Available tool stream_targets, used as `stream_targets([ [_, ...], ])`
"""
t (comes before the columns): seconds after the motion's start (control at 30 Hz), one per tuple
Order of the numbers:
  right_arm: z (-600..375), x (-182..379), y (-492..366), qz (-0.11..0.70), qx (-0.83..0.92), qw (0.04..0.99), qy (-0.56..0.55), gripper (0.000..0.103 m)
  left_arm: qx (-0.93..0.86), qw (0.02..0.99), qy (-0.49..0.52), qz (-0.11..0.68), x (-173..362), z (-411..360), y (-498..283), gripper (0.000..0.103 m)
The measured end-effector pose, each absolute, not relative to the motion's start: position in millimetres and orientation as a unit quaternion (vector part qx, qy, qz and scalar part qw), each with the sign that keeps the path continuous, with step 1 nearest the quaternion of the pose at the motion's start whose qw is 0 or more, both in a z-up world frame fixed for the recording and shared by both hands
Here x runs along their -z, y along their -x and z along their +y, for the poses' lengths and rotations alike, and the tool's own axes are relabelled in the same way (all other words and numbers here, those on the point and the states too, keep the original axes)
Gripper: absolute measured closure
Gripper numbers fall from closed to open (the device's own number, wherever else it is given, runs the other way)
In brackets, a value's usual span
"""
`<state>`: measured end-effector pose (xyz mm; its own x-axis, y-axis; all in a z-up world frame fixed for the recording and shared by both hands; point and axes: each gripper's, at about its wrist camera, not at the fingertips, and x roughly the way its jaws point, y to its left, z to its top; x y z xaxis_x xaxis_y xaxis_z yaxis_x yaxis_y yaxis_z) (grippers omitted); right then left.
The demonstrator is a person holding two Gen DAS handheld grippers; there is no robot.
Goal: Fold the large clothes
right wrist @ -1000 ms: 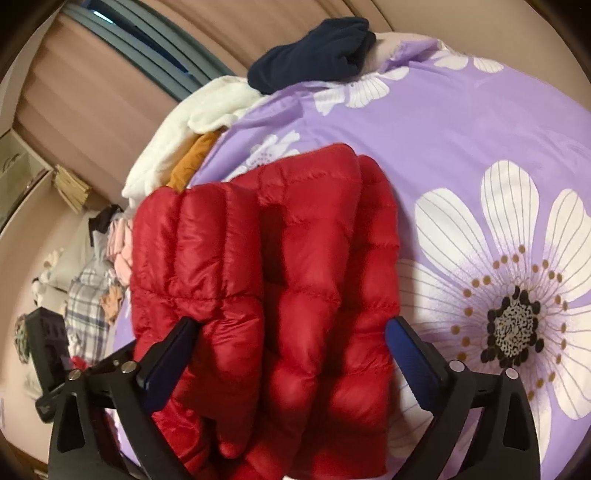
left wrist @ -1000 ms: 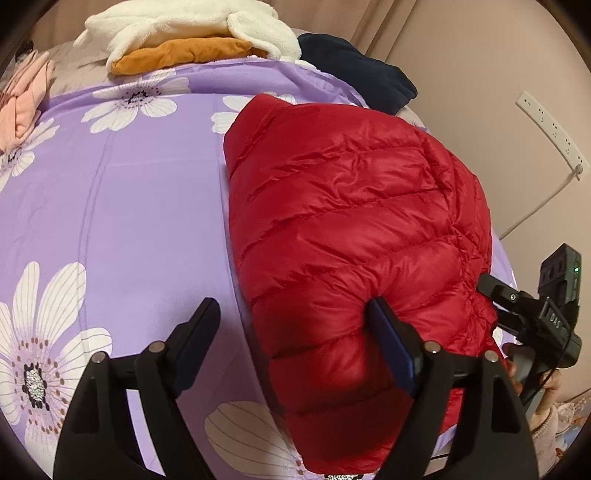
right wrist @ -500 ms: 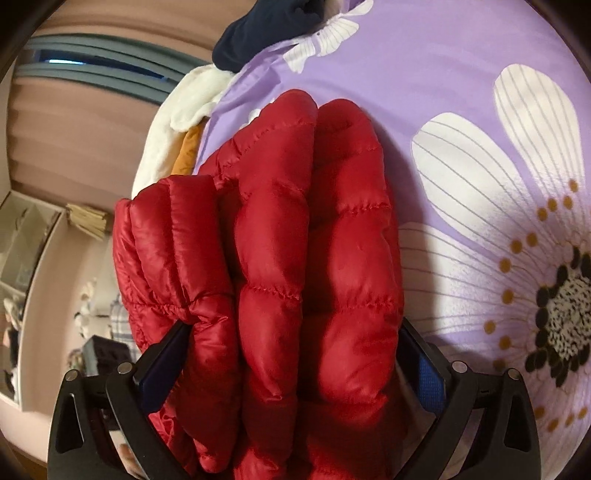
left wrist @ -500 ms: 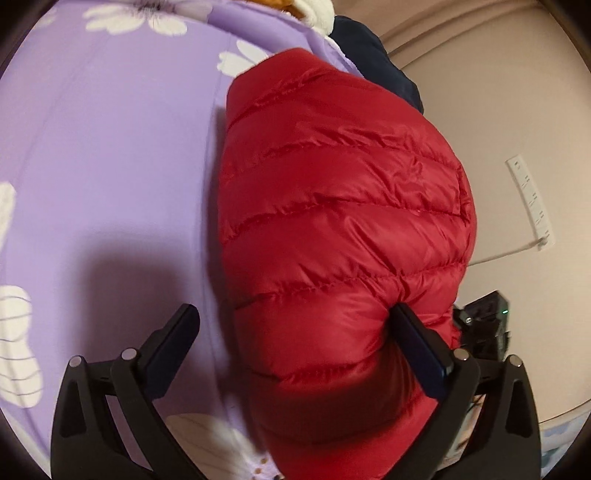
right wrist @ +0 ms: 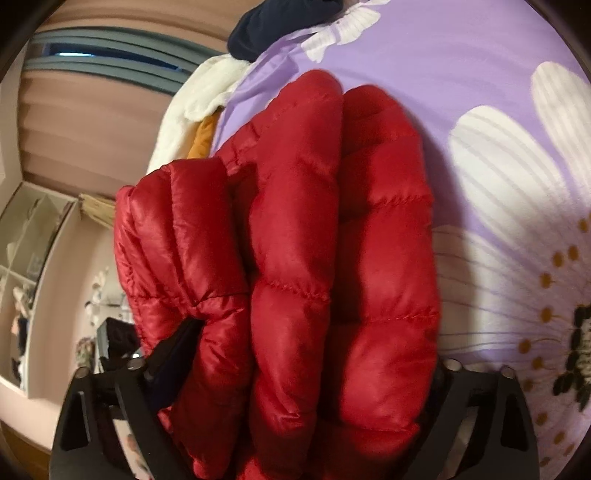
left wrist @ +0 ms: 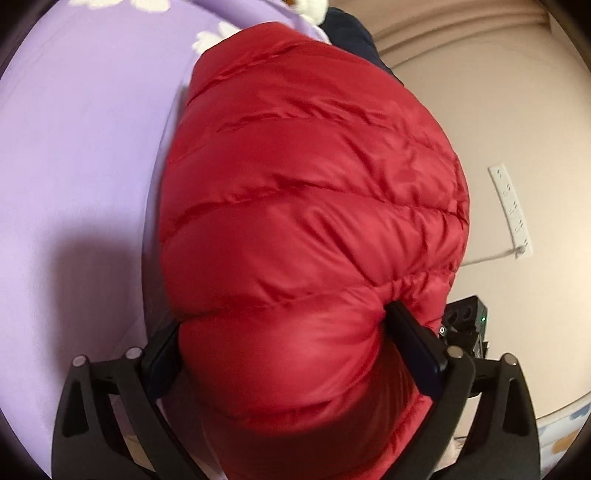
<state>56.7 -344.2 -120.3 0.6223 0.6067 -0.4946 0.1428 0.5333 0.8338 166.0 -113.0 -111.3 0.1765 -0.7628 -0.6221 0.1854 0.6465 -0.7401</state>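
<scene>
A folded red puffer jacket [left wrist: 314,221] lies on the purple flowered bedspread [left wrist: 81,147] near the bed's edge. My left gripper [left wrist: 284,339] has its fingers closed in around one end of the bundle, pressing into the padding. In the right wrist view the jacket [right wrist: 295,258] shows as thick stacked folds, and my right gripper [right wrist: 310,354] clamps the other end, its right finger hidden behind the padding. Each gripper's device shows faintly past the jacket in the other view.
A navy garment [right wrist: 280,22], a white fleece [right wrist: 184,110] and an orange garment [right wrist: 203,140] are piled at the far end of the bed. A wall with a power strip [left wrist: 511,210] stands beyond the bed's edge. Shelves [right wrist: 29,236] stand at the room's side.
Both grippers have moved in onto the jacket and narrowed their fingers on it; one second ago they were open at its ends. The bundle looks squeezed and slightly raised.
</scene>
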Motion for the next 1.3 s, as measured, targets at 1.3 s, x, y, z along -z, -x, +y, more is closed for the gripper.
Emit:
stream_targets([
  [1.3, -294, 94, -77, 0.331, -0.253, 0.841, -0.346, 0.047, 0.259, 0.858, 0.154, 0.417, 24, -38, -92, 0.024],
])
